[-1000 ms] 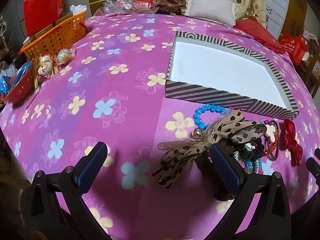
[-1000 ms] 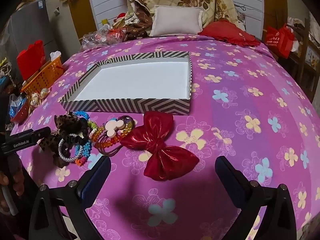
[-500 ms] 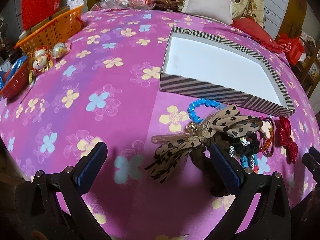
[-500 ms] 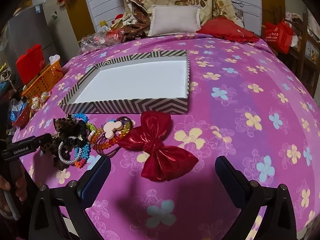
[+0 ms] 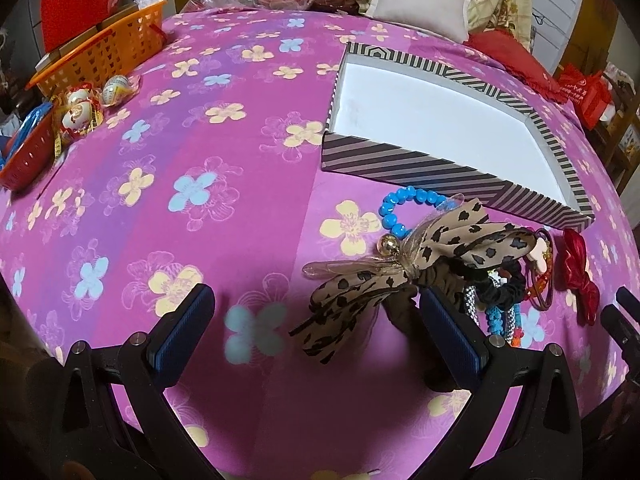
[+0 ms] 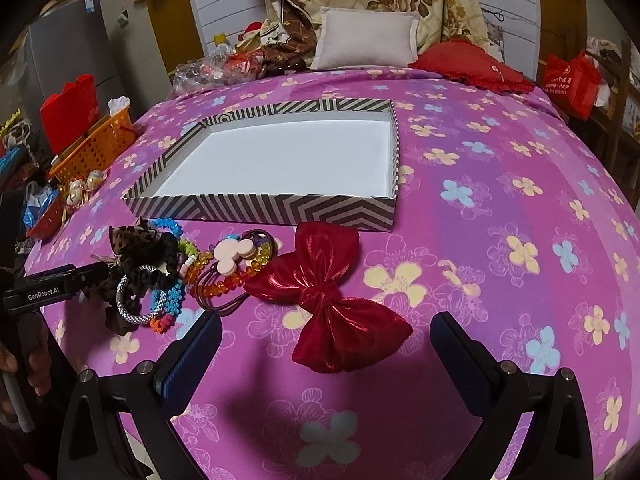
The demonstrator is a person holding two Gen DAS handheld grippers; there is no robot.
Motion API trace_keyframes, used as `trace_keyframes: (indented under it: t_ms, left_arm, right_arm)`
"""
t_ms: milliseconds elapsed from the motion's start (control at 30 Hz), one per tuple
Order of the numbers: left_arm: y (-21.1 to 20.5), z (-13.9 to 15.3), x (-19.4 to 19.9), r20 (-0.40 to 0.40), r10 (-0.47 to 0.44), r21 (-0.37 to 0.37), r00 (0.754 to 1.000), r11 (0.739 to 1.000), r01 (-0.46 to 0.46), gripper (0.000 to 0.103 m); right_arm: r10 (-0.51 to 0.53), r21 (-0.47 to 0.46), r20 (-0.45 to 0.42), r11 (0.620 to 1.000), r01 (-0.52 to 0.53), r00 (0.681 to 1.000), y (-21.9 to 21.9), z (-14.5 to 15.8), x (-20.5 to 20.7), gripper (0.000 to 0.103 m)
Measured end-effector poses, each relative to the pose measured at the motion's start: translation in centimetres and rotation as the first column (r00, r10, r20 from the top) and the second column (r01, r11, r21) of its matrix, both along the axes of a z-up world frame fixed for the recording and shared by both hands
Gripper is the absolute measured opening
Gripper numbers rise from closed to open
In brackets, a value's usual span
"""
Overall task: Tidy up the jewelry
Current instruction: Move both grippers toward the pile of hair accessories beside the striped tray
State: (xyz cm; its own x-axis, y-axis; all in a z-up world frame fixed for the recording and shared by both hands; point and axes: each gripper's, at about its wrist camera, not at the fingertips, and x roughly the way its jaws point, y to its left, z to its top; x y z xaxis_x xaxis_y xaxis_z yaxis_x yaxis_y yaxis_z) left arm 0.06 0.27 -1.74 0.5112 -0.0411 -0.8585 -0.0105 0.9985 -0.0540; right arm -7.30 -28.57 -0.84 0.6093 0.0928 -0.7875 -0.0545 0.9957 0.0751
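orange basket (image 5: 100, 52) at the bed's left edge, grey pillow (image 6: 366, 38) behind, red bag (image 6: 570, 78) at right

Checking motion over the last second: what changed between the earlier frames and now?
Both grippers eased forward. The left gripper closed in on the leopard-print bow; the right gripper crept toward the red bow. Neither took hold of anything. Both stay open, the striped box stays empty, and the accessories haven't moved.

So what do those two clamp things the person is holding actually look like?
Both the left gripper and right gripper are black plastic frames with silver screws and two fingers faced with dark blue ribbed pads. White lettering on the left one's side reads GenRobot.AI.
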Motion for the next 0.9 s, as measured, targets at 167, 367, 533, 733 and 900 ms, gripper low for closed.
trace_keyframes:
  t_ms: [167,367,533,733,900]
  left_arm:
    - [-0.1,0.0,-0.1,-0.006,-0.001,0.002,1.000,1.000,0.001,0.102]
    - [-0.1,-0.3,0.0,0.006,-0.002,-0.019,1.000,1.000,0.002,0.102]
    - [-0.1,-0.4,0.1,0.002,-0.004,-0.020,1.000,1.000,0.004,0.102]
    - [0.3,-0.7,0.5,-0.022,-0.017,-0.038,1.000,0.999,0.016,0.102]
    - [0.3,-0.7,0.8,-0.040,-0.058,-0.068,0.998,0.996,0.055,0.102]
  right_arm:
    - [-0.003,0.003,-0.007,1.000,0.003,1.000,0.0,-0.2,0.1,0.103]
    - [0.000,-0.002,-0.015,1.000,0.000,1.000,0.0,-0.4,0.3,0.103]
    - [-0.003,0.001,-0.019,1.000,0.003,1.000,-0.1,-0.6,0.5,0.103]
    - [0.000,-0.009,-0.025,1.000,0.000,1.000,-0.2,-0.7,0.6,0.103]
    - [0.002,-0.015,-0.023,1.000,-0.002,1.000,-0.2,-0.8,1.1,0.103]
